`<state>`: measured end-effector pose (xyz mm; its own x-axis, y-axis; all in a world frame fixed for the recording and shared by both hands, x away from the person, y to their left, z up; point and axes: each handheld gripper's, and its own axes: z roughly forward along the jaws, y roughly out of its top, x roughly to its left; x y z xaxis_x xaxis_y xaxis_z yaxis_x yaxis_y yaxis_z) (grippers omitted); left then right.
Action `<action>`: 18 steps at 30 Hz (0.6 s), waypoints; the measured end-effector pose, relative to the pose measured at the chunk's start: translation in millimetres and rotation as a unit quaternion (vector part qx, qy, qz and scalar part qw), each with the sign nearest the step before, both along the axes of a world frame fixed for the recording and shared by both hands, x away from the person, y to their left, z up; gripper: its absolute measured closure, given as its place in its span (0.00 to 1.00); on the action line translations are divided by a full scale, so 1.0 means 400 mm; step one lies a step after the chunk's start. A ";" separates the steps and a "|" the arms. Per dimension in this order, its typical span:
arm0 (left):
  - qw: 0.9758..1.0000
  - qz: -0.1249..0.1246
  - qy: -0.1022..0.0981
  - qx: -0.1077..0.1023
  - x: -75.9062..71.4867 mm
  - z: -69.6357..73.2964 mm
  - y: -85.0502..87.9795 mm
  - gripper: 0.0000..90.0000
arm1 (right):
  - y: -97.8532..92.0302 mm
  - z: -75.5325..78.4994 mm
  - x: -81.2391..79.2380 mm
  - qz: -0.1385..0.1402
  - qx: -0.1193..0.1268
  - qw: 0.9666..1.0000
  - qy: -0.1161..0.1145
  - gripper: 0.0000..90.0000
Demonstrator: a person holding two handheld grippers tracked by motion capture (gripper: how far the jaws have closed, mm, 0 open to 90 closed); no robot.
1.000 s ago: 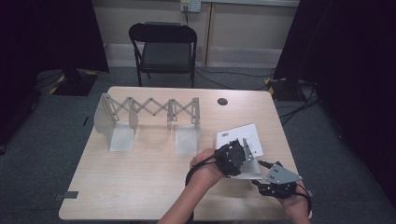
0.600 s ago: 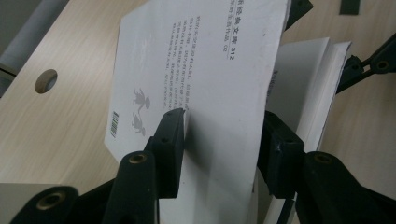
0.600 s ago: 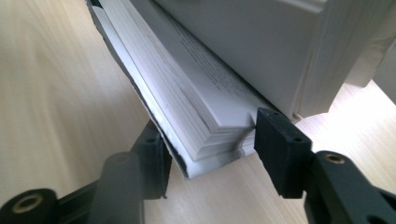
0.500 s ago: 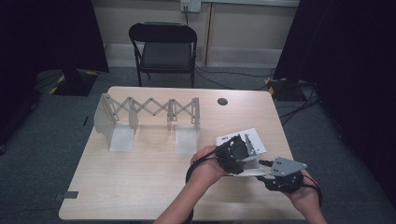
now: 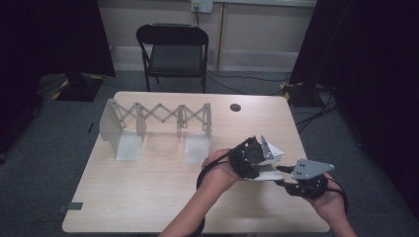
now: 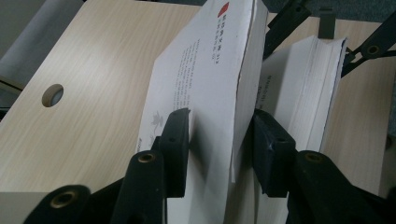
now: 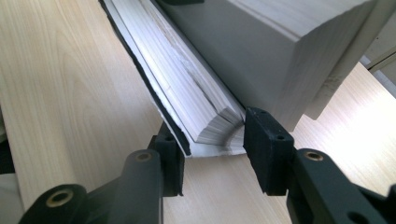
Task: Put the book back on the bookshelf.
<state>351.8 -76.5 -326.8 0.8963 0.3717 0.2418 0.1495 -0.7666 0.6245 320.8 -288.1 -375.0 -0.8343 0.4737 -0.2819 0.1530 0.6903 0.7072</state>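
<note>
The book is white with black print, a small red mark at its cover's twelve o'clock corner and a black edge. Both the left gripper and right gripper are black, the right one bearing a grey plate. The table is pale wood-grain; at eleven o'clock stands a light grey rack. The chair is black.
</note>
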 end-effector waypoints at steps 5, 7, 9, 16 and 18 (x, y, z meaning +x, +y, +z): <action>1.000 0.000 0.001 0.003 0.000 0.000 -0.006 0.68 | -0.010 -0.013 -0.003 -0.001 0.011 1.000 -0.008 0.60; 1.000 0.000 0.003 0.004 -0.001 0.000 -0.008 0.68 | -0.011 -0.016 -0.003 -0.004 0.011 1.000 -0.014 0.55; 1.000 -0.001 0.003 0.008 0.000 0.001 -0.009 0.68 | -0.012 -0.018 -0.002 -0.001 0.012 1.000 -0.016 0.54; 1.000 0.003 0.005 0.003 0.002 0.002 -0.008 0.68 | -0.010 -0.019 0.003 0.004 0.009 1.000 -0.026 0.52; 1.000 0.003 0.004 0.003 0.002 0.002 -0.008 0.68 | -0.006 -0.018 0.006 0.007 0.005 1.000 -0.024 0.52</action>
<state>352.5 -79.8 -326.2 0.8963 0.3752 0.2363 0.1592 -0.7697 0.6182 323.2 -290.6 -382.2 -0.8262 0.4654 -0.3174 0.1085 0.6843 0.7211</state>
